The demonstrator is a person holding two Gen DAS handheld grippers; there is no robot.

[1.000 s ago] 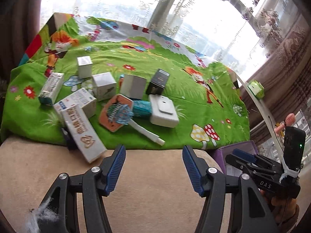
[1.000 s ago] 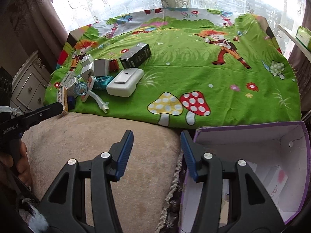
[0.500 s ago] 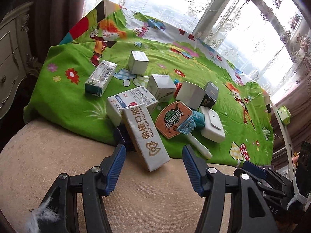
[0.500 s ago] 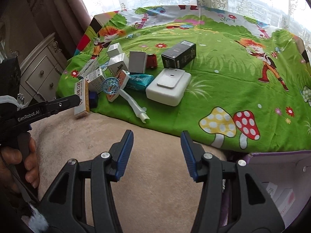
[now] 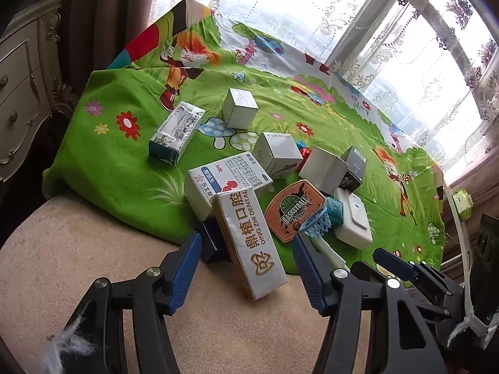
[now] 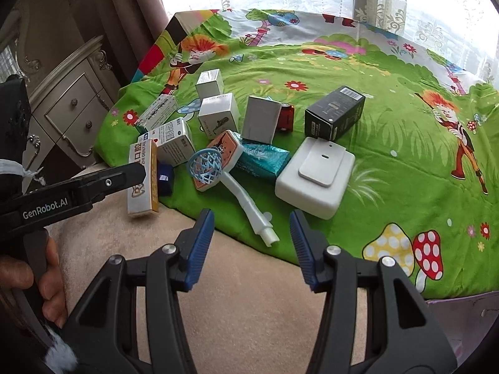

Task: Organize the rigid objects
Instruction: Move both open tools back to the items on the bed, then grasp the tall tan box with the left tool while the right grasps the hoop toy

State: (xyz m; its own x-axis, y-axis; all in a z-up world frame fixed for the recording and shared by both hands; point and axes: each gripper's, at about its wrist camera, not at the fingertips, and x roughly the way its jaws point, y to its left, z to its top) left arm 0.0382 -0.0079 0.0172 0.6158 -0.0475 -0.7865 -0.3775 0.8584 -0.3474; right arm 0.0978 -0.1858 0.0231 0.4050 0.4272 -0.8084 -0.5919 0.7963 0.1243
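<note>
Green cartoon blanket (image 5: 118,168) pile looms closer now, both grippers having swung toward it, jaws spread and empty, dental box (image 5: 249,243) likely first.

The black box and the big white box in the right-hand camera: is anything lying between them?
Nothing; in the right wrist view the black box sits just behind the white box.

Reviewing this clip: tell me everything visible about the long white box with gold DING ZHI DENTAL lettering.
The long white cardboard box with gold DING ZHI DENTAL lettering is a slim rectangular carton, closed, with Chinese characters, a gold logo and an orange-gold side. It lies tilted, its near end on the beige cushion, its far end propped over a small dark blue box and against a white medicine carton, at the green printed cloth's edge. No gripper touches it.
</note>
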